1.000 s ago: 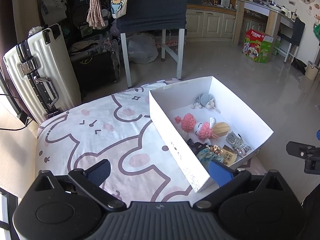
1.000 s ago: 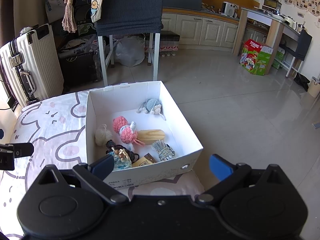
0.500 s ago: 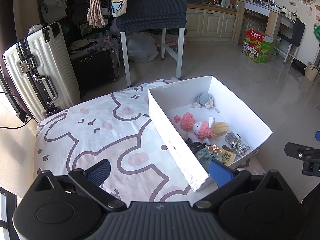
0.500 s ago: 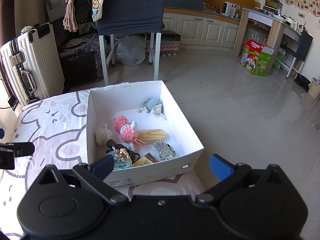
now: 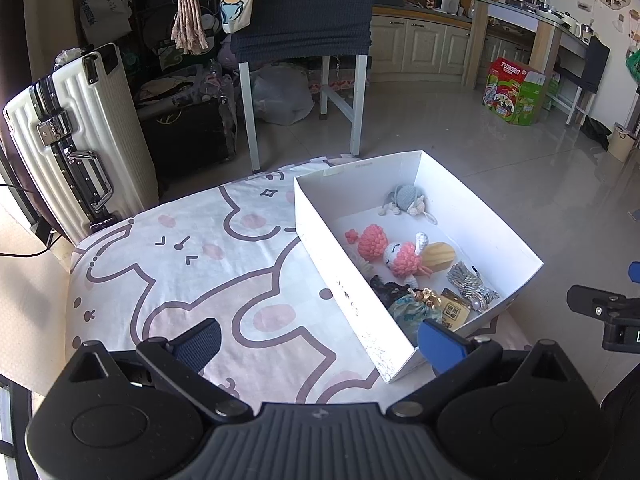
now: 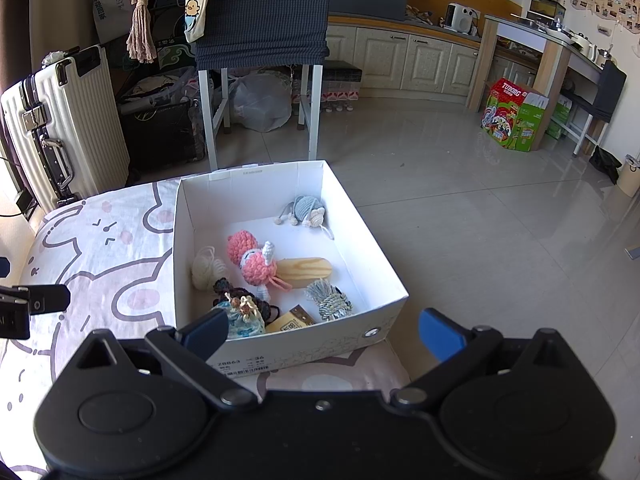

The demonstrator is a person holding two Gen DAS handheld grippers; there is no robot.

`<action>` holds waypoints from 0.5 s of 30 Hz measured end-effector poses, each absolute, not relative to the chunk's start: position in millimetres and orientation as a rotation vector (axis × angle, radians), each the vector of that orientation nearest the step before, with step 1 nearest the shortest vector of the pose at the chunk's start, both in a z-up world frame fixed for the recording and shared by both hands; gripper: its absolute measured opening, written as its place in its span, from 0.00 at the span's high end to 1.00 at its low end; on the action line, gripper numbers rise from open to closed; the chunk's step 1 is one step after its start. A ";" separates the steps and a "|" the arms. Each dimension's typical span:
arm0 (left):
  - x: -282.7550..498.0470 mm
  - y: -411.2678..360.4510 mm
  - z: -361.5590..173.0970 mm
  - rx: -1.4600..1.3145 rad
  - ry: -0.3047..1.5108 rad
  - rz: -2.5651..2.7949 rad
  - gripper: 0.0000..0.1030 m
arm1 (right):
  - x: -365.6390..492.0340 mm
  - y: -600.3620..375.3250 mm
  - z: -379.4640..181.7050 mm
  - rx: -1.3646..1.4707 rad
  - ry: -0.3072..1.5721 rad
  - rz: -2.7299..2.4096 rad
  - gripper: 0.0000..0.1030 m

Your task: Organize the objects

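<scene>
White box [image 6: 280,344] of crocheted toys [image 6: 256,262]

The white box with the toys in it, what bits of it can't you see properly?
- Left wrist view: the white box near wall hides the cream yarn ball, seen only from the right wrist.
- Right wrist view: the right tongs finger covers part of the blue pouch.
- Both views: the tan tag print is too small to read.
</scene>
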State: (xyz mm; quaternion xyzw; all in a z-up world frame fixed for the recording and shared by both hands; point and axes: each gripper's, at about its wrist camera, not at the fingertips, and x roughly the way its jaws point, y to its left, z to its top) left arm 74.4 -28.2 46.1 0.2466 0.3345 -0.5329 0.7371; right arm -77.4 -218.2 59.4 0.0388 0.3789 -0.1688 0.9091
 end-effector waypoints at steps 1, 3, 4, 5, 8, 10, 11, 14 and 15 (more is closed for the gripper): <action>74.4 -28.3 46.2 0.542 0.734 -1.170 0.00 | -77.4 -218.2 59.4 0.080 0.781 -0.348 0.00; 73.8 -28.6 46.1 0.542 0.734 -1.171 0.00 | -77.4 -218.1 59.4 0.080 0.782 -0.348 0.00; 73.2 -28.9 45.9 0.542 0.734 -1.172 0.00 | -77.4 -218.2 59.5 0.080 0.782 -0.348 0.00; 73.1 -28.9 46.0 0.542 0.734 -1.172 0.00 | -77.4 -218.1 59.5 0.080 0.782 -0.348 0.00; 72.5 -29.0 45.8 0.543 0.736 -1.172 0.00 | -77.4 -218.2 59.5 0.080 0.782 -0.348 0.00; 71.7 -29.7 45.7 0.542 0.738 -1.174 0.00 | -77.4 -218.0 59.5 0.080 0.782 -0.348 0.00; 71.1 -29.7 45.6 0.542 0.738 -1.174 0.00 | -77.4 -218.0 59.5 0.080 0.782 -0.349 0.00; 71.3 -29.7 45.4 0.542 0.739 -1.175 0.00 | -77.4 -218.0 59.5 0.081 0.781 -0.349 0.00; 70.8 -29.8 45.3 0.542 0.739 -1.175 0.00 | -77.3 -218.4 59.6 0.080 0.782 -0.348 0.00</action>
